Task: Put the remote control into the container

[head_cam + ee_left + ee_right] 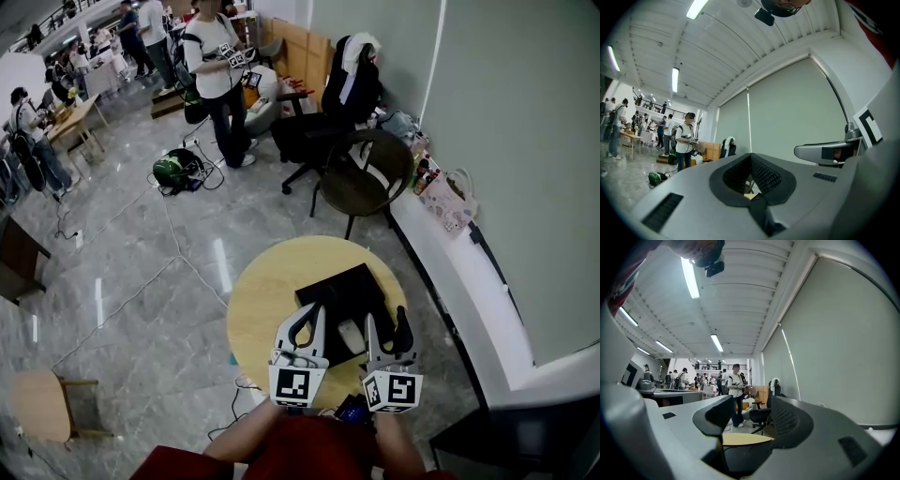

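Note:
A black square container (pixel 345 291) sits on the round wooden table (pixel 262 291). A pale oblong remote control (pixel 350 335) lies on the container's near part, between my two grippers. In the head view my left gripper (pixel 313 312) is just left of the remote, its fingers meeting at the tips and holding nothing. To the right of the remote, my right gripper (pixel 385 321) is open. Both gripper views look level across the room. The left gripper (pixel 750 155) shows touching pads; the right gripper (pixel 745 408) shows a gap with the table's top (pixel 740 439) beyond.
A dark round-backed chair (pixel 361 173) stands just behind the table, with an office chair (pixel 328 122) draped in a jacket beyond it. A white ledge (pixel 459 281) runs along the right wall. A wooden stool (pixel 42 403) stands lower left. Several people stand far off.

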The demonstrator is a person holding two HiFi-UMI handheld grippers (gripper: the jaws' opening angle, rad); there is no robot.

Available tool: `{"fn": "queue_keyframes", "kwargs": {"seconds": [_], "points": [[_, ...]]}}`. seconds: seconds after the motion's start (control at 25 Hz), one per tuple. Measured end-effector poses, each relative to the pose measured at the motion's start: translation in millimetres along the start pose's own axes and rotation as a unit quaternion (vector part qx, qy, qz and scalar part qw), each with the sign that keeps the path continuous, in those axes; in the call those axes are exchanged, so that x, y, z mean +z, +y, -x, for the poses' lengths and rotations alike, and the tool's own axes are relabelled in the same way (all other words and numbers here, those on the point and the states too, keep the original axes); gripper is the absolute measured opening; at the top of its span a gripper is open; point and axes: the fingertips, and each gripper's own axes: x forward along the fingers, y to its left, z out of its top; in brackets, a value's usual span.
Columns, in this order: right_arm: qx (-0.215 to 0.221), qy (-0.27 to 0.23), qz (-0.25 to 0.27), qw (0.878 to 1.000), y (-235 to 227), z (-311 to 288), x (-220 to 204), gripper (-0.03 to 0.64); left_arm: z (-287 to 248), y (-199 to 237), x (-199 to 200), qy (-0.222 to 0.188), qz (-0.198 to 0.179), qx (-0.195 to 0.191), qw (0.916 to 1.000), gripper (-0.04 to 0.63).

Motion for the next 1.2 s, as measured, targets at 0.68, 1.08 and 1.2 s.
{"fn": "queue_keyframes", "kwargs": {"seconds": [0.68, 1.08, 1.2], "points": [[-0.001, -0.003, 0.010, 1.000, 1.5, 1.7, 7.6, 0.077, -0.3, 1.4, 9.7, -0.026, 0.001, 0.000, 0.9997, 0.015], [-0.001, -0.006, 0.009, 1.000, 1.4, 7.7, 16.0, 0.032, 3.3, -4.4, 10.9, -0.020, -0.005, -0.003, 0.9998, 0.015], [0.003, -0.006, 0.010, 1.000, 2.4, 7.1, 14.6, 0.032, 2.5, -4.0, 11.8, -0.034, -0.002, 0.000, 0.9994, 0.015]]}}
